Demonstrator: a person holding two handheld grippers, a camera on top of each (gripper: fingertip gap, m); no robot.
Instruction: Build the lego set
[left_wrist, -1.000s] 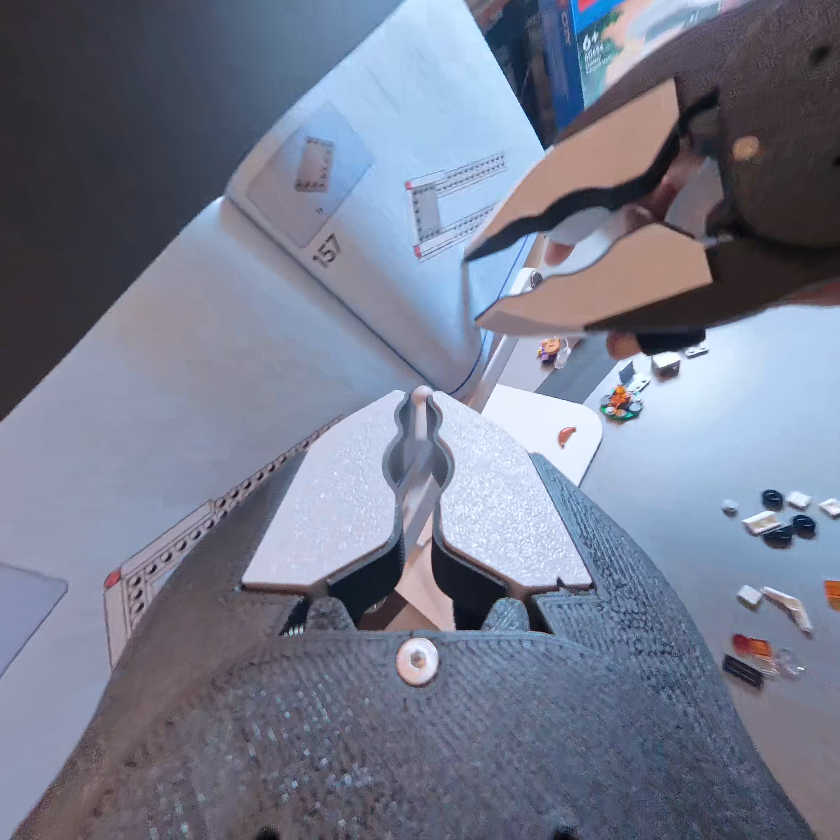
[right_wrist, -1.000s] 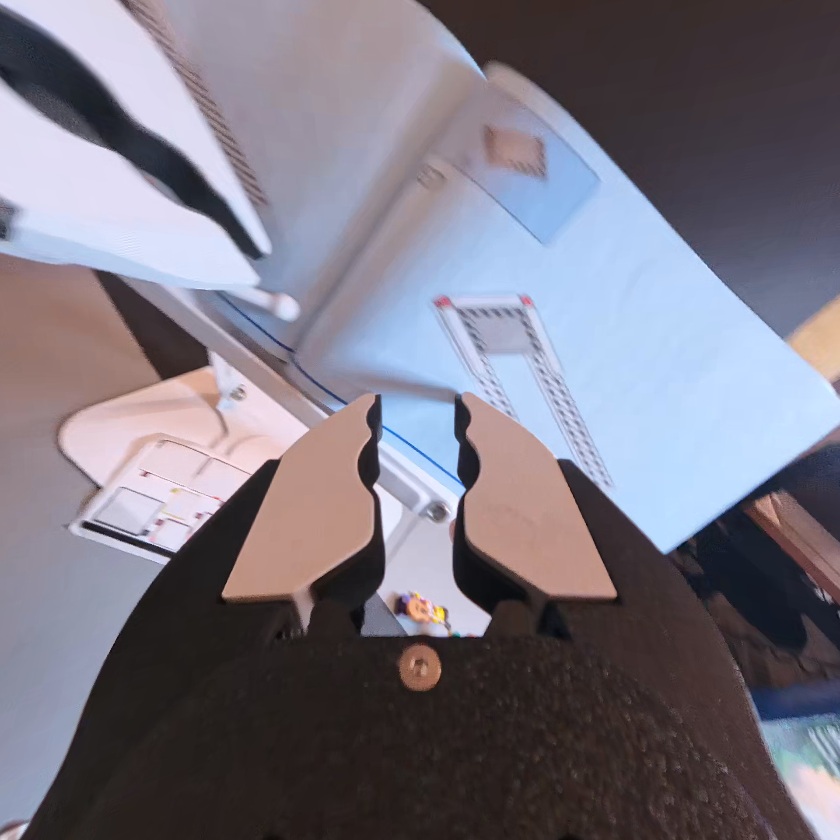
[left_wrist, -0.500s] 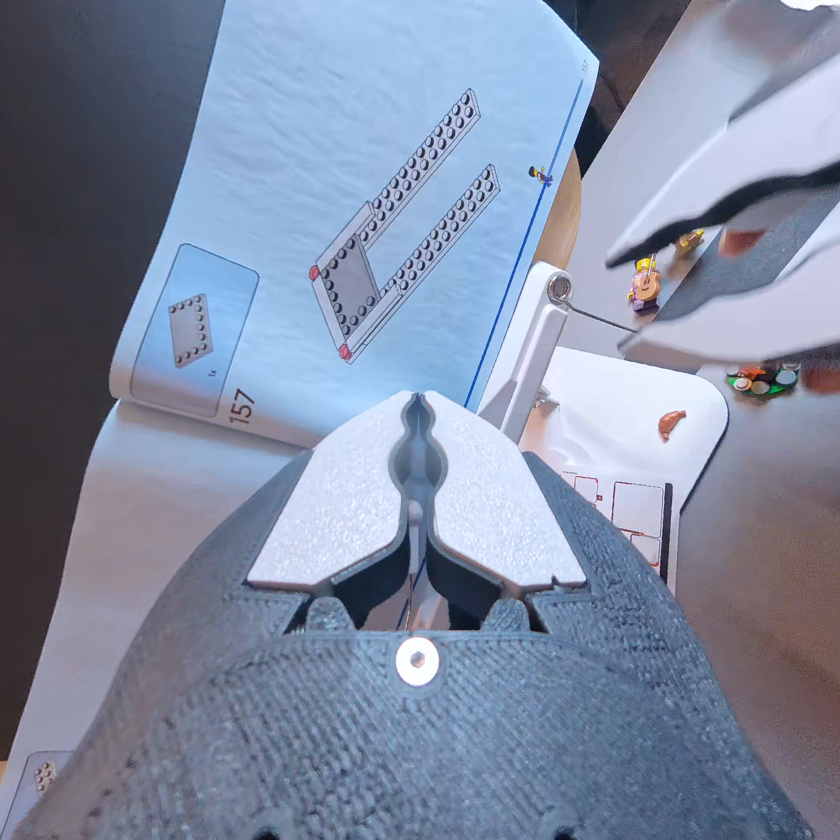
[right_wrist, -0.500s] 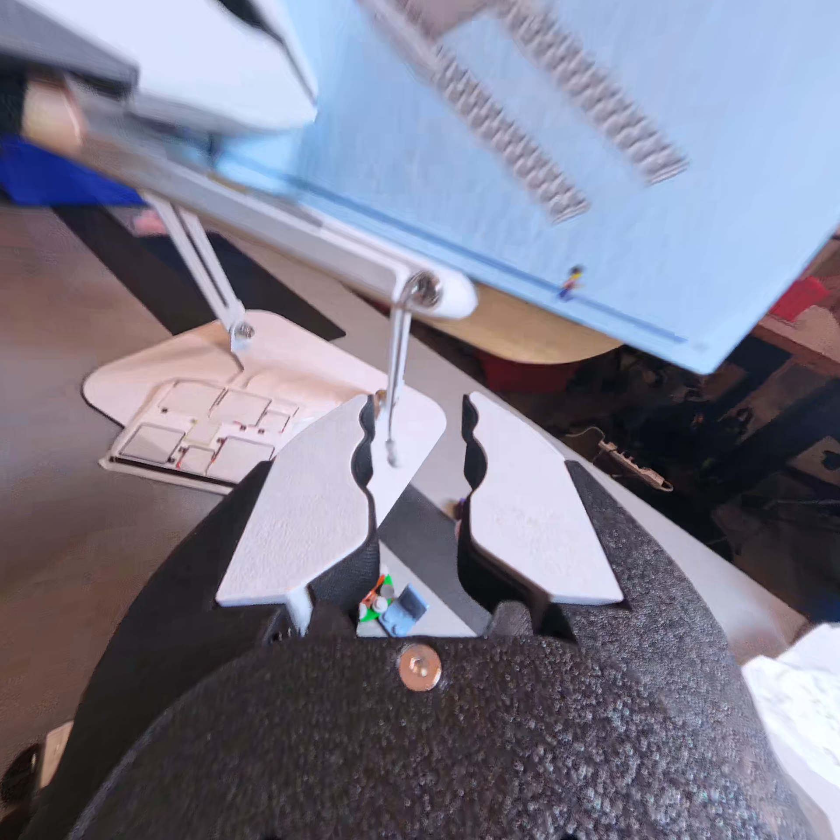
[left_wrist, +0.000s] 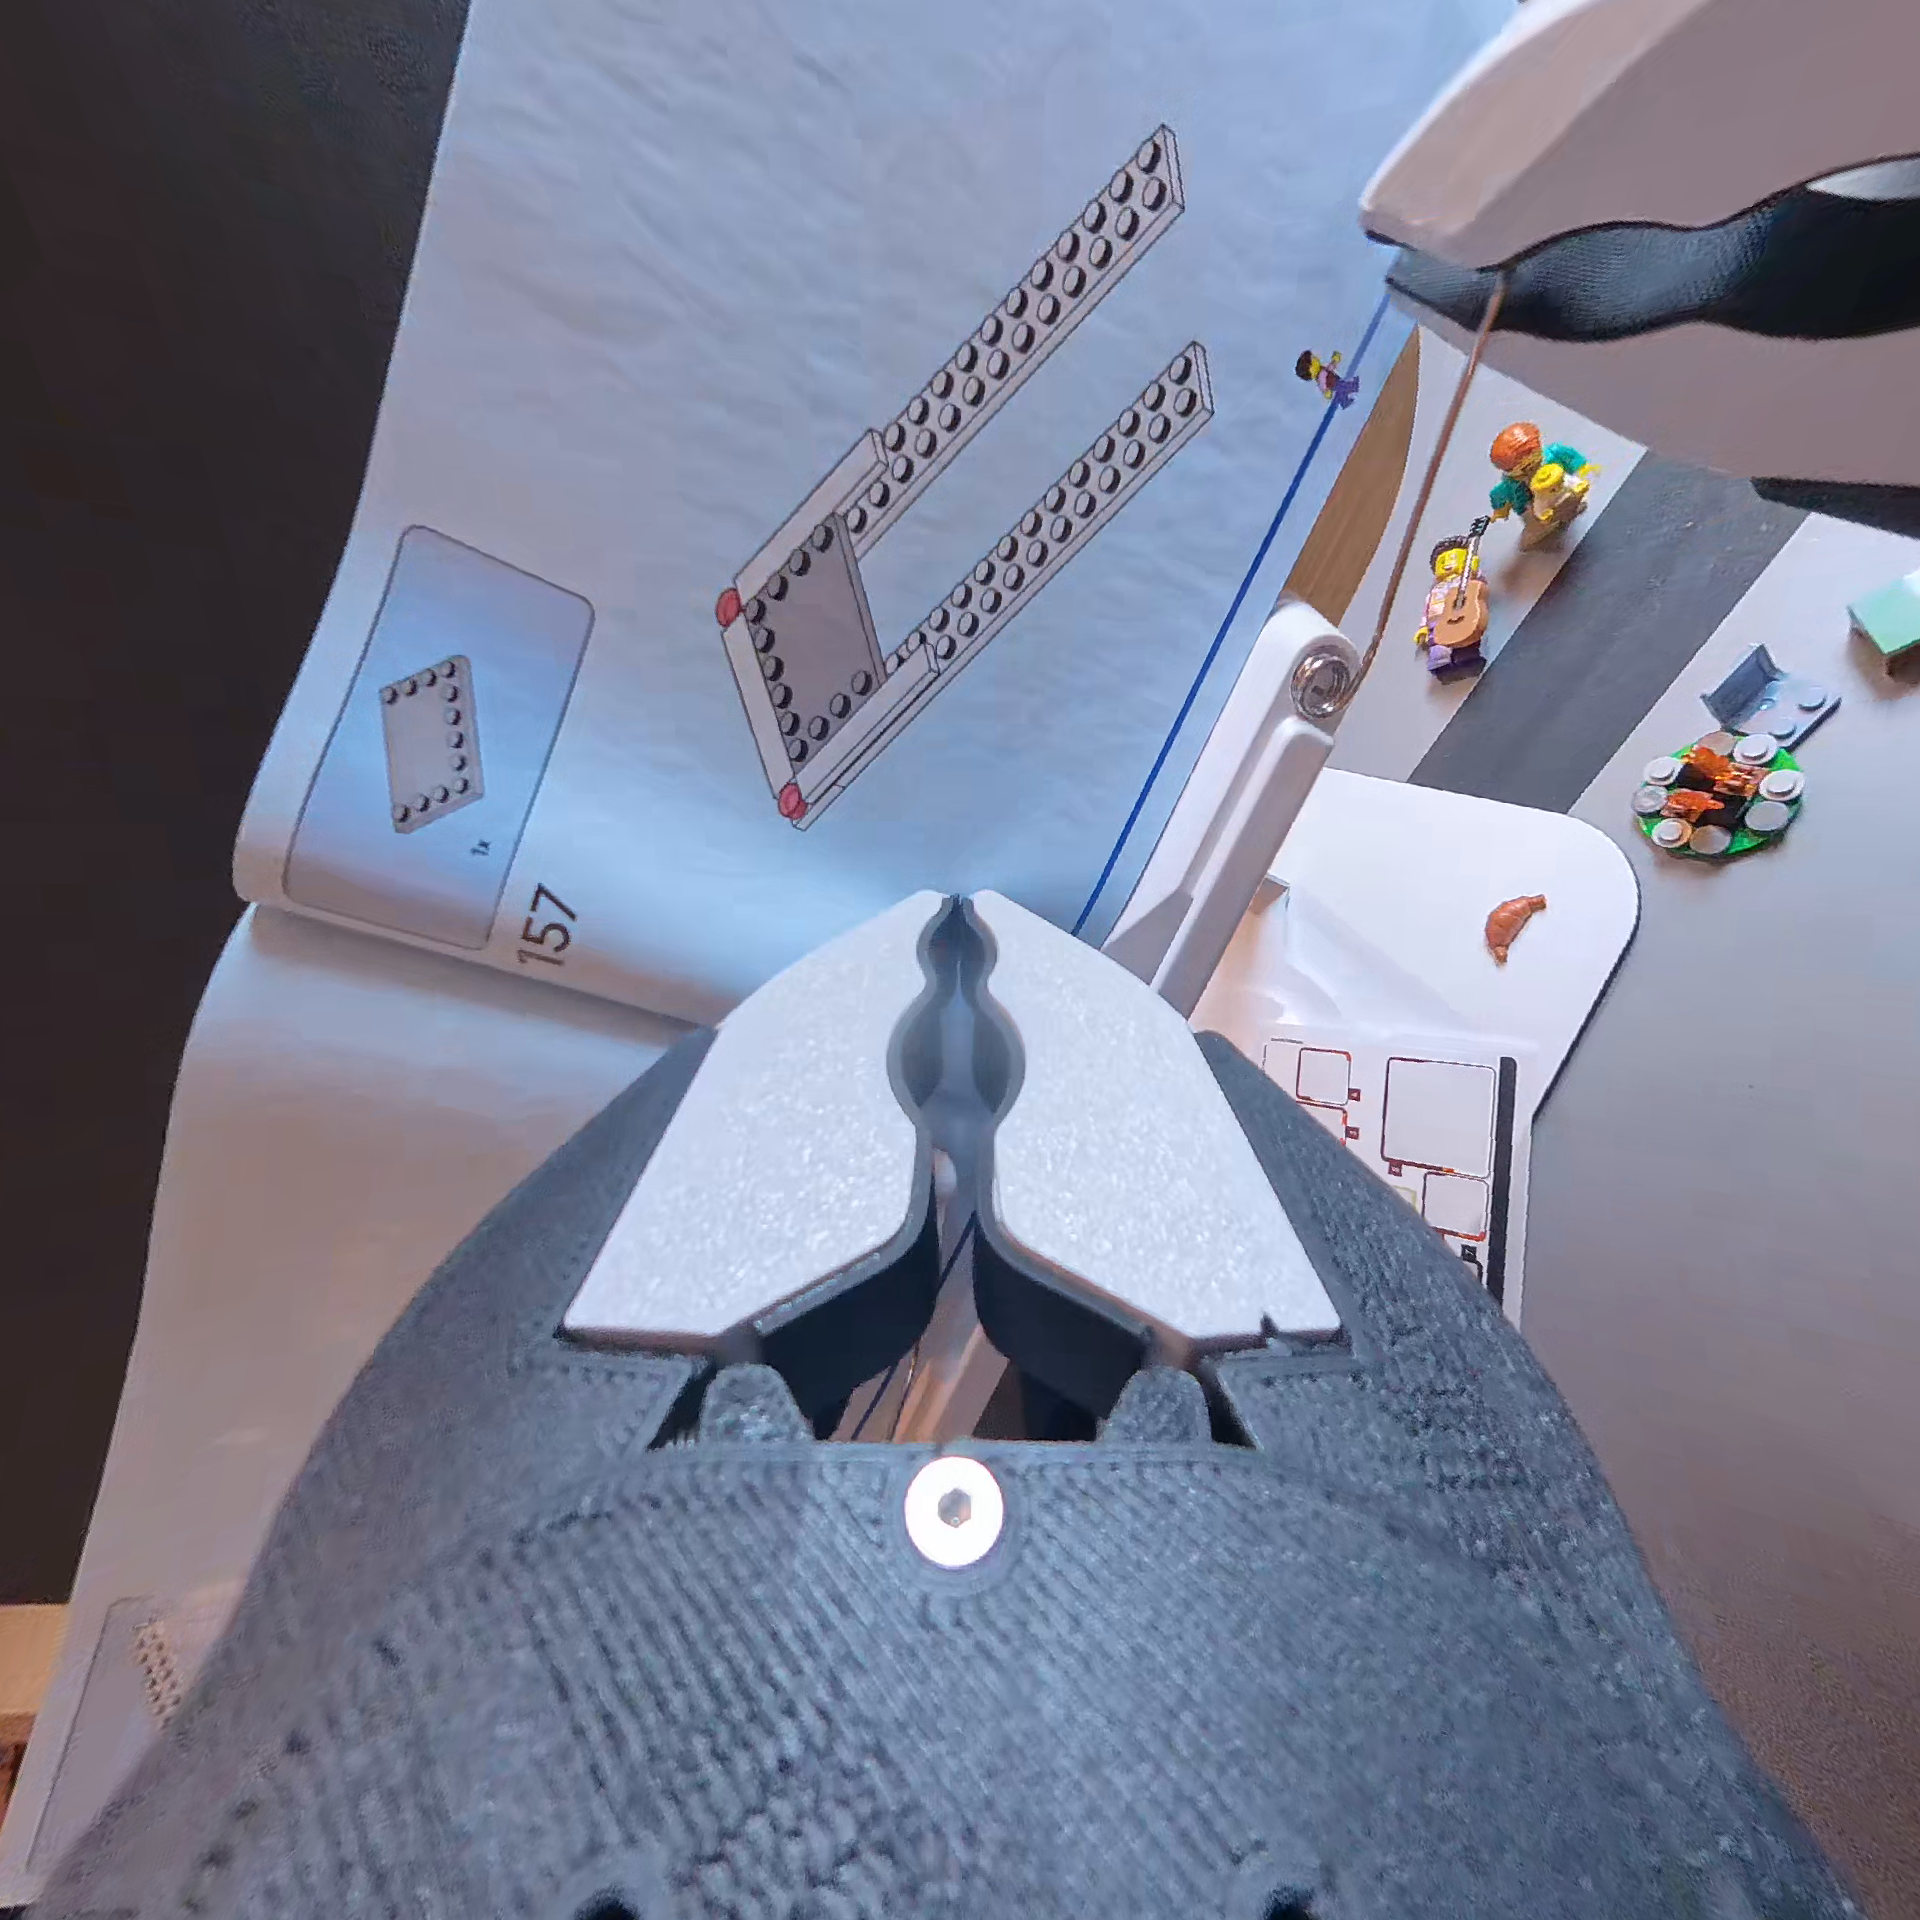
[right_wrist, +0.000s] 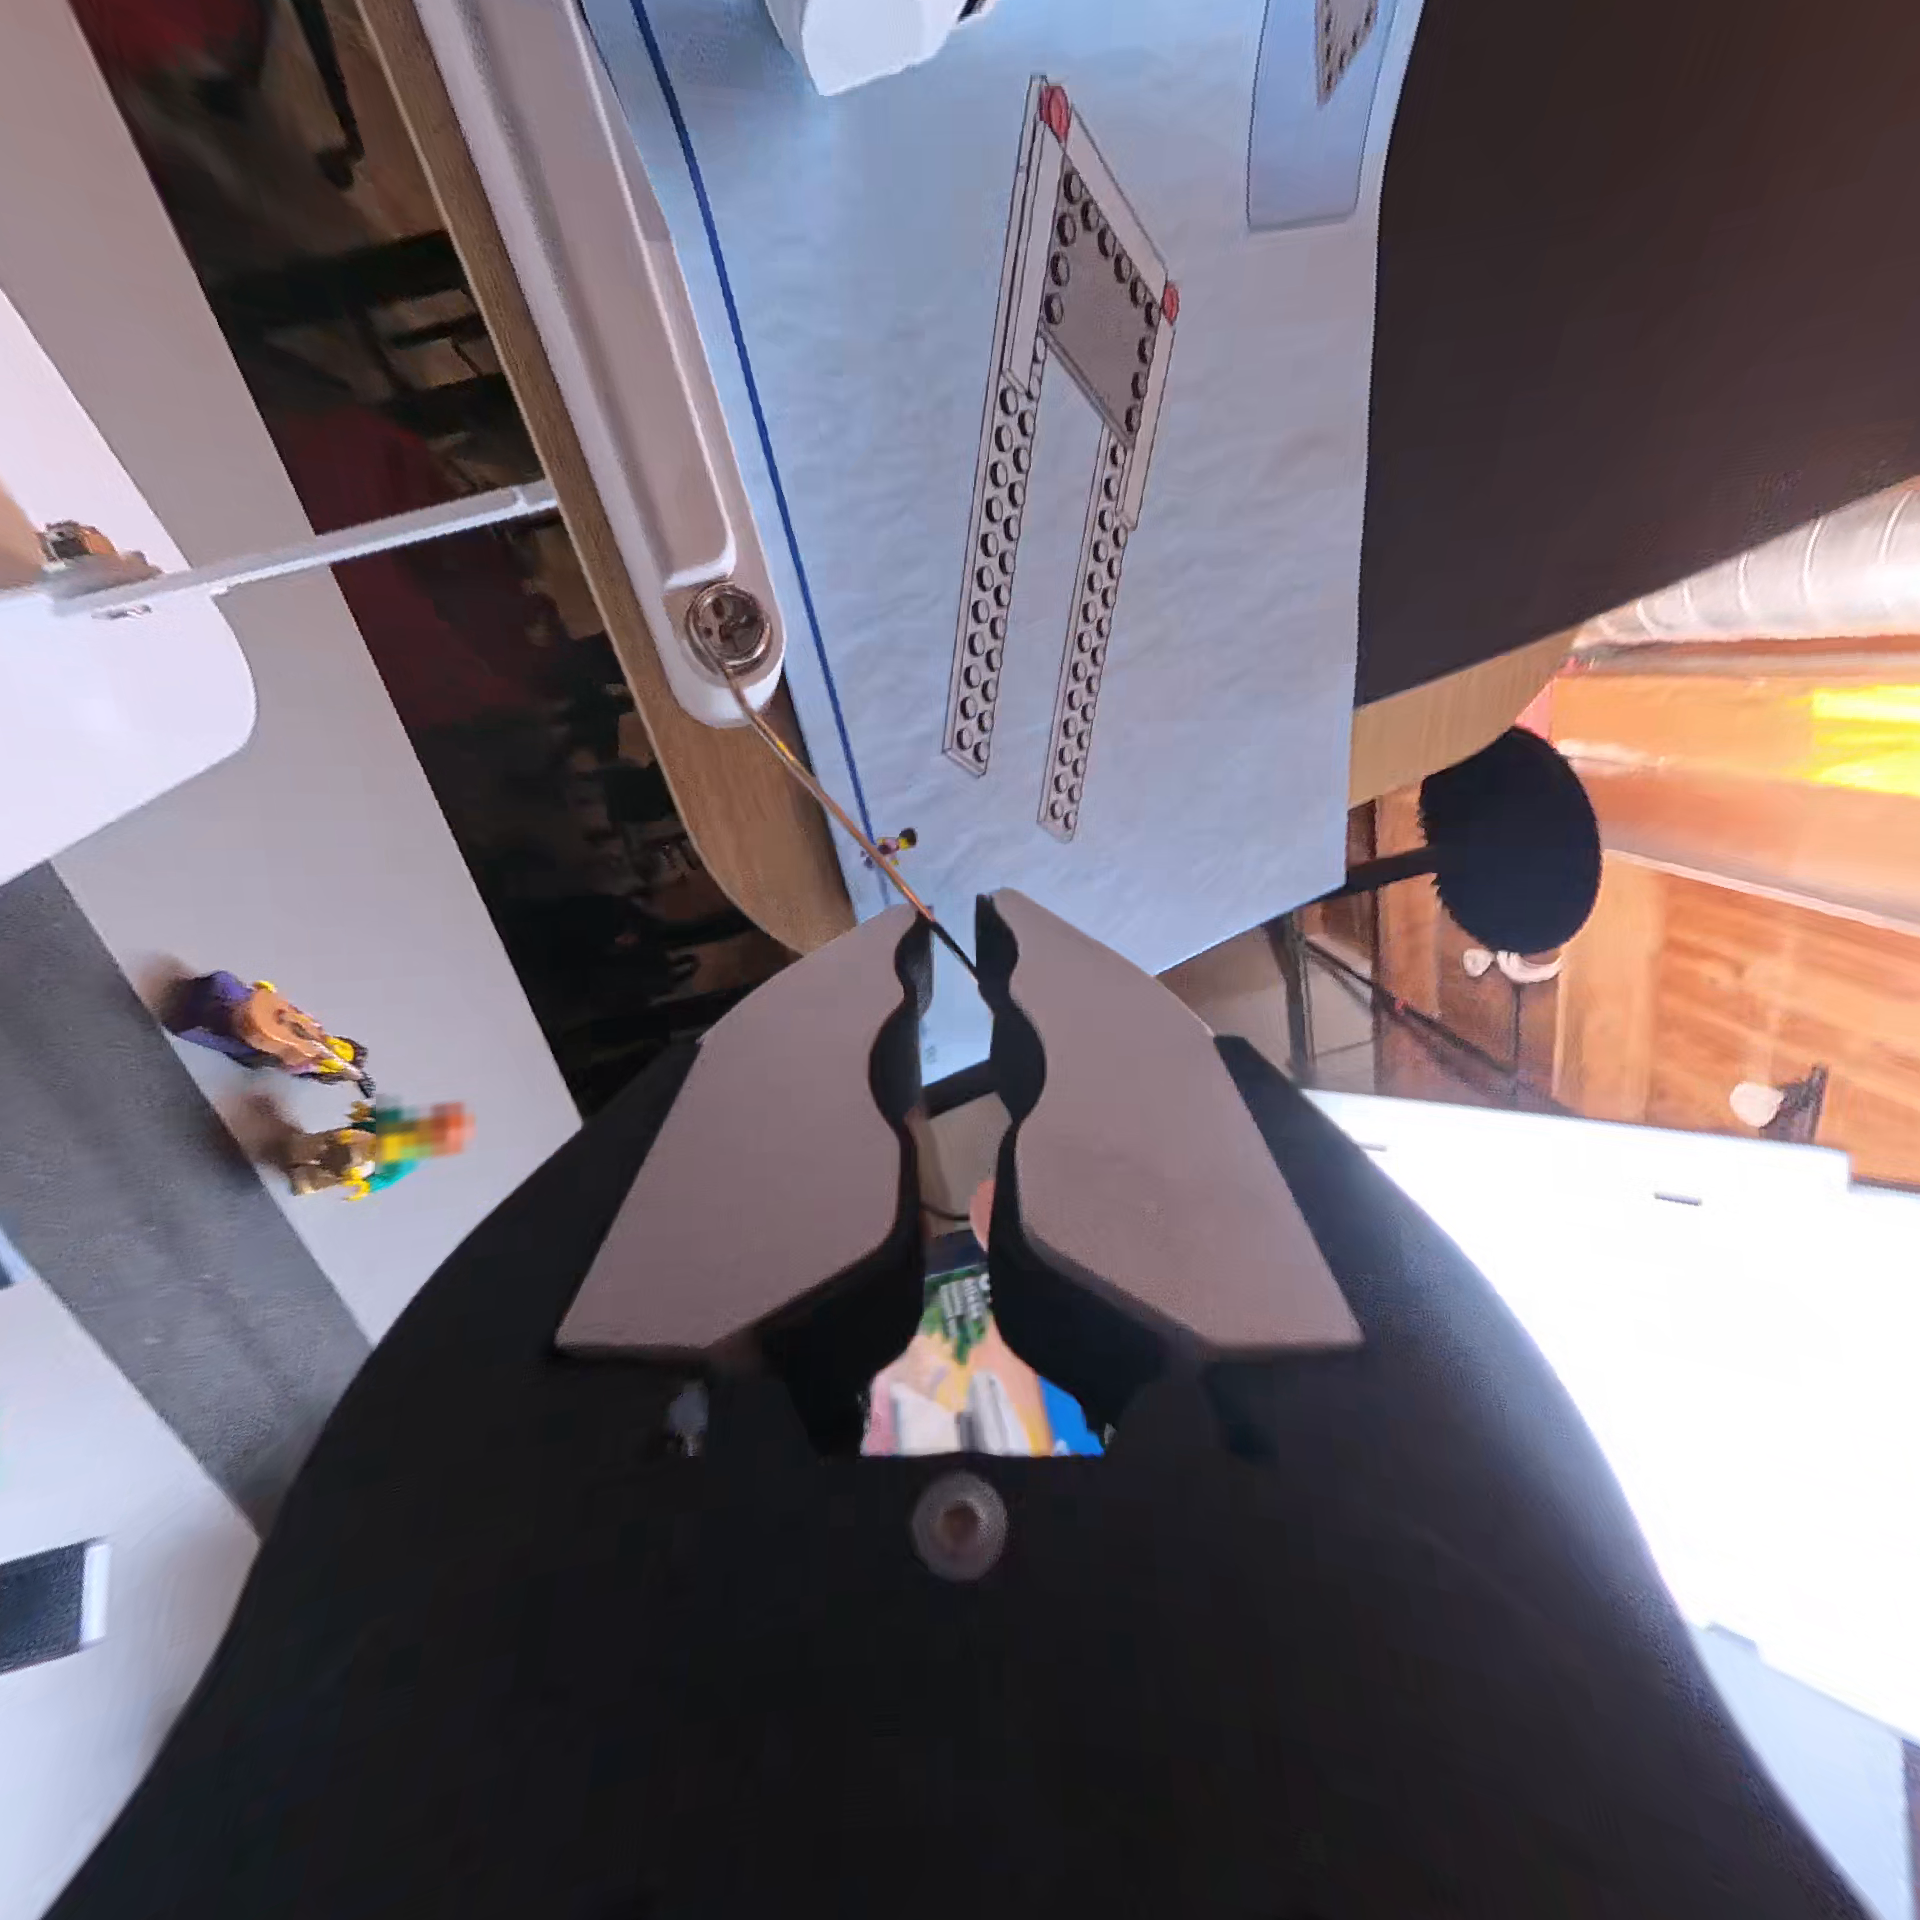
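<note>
An open instruction booklet (left_wrist: 831, 416) leans on a white book stand (left_wrist: 1247, 810). My left gripper (left_wrist: 956, 902) is shut, with its tips together against the lower part of the page. The white knob (left_wrist: 940, 1164) of a wire page clip shows through the slit behind the tips. My right gripper (right_wrist: 956, 914) is shut on the stand's other thin wire clip (right_wrist: 821, 790), which runs from the pivot (right_wrist: 727, 623) into its jaws. The left wrist view shows that wire (left_wrist: 1439, 468) entering the right gripper (left_wrist: 1387, 244) at the top right.
The stand's white base (left_wrist: 1455, 883) carries a small brown croissant piece (left_wrist: 1515, 920) and a sticker sheet (left_wrist: 1434, 1122). Two minifigures (left_wrist: 1455, 608) and a round green build (left_wrist: 1720, 795) stand on the grey table beyond. A dark panel lies behind the booklet. The left gripper's tips are roughly 11 centimetres from the right gripper's.
The curled page has come down flat. My left pads held the clip's knob at their tips, then closed fully with the knob farther back. My right gripper moved to the other wire and closed on it.
</note>
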